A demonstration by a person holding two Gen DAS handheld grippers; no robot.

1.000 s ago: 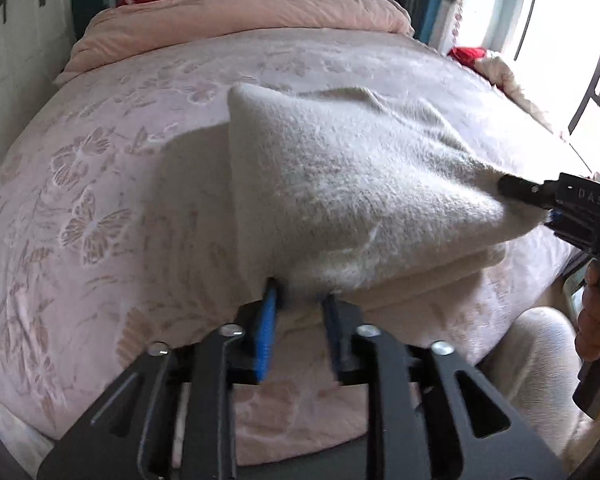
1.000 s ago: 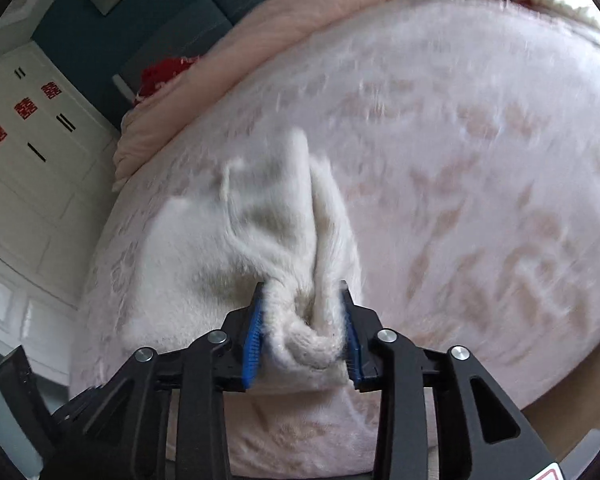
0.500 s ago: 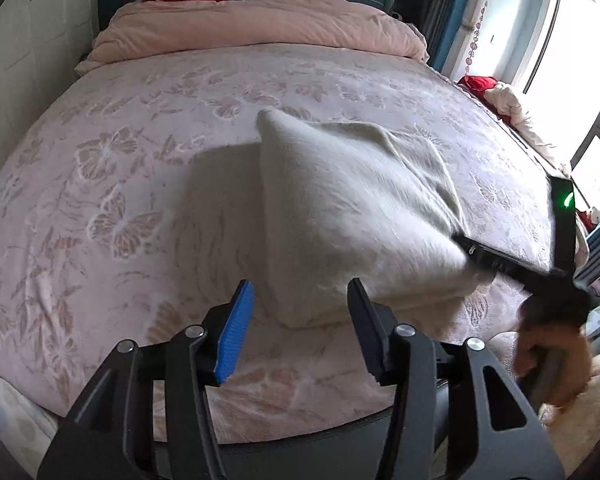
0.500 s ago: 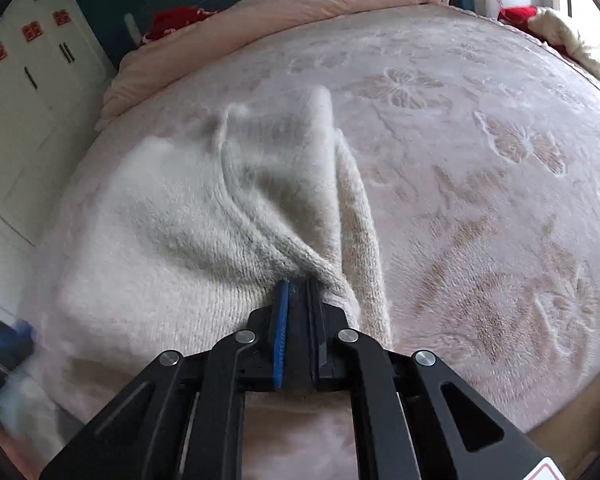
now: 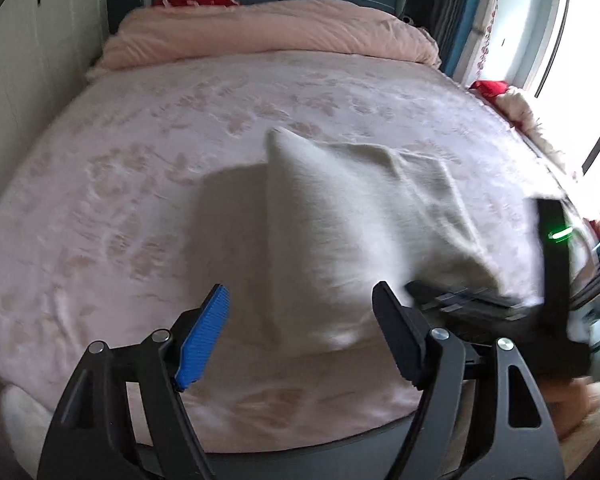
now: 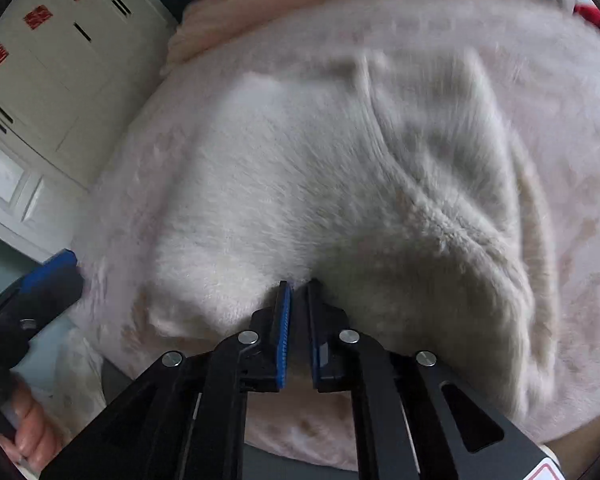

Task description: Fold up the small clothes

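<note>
While the left gripper (image 5: 300, 336) sits wide apart, clear of the sweater (image 5: 352, 236) folded on the bed (image 5: 120, 184), only the right gripper (image 6: 298, 300) is pinched on its near edge. Risk: one-sided pull drags the fold open. A second ago left was clamped on it too.

Motion blur smears the right gripper (image 5: 452, 300) beside the cream sweater (image 5: 340, 240). The bedspread (image 6: 572, 240) pattern blurs; a hand (image 6: 28, 428) is cut off at frame edge.
</note>
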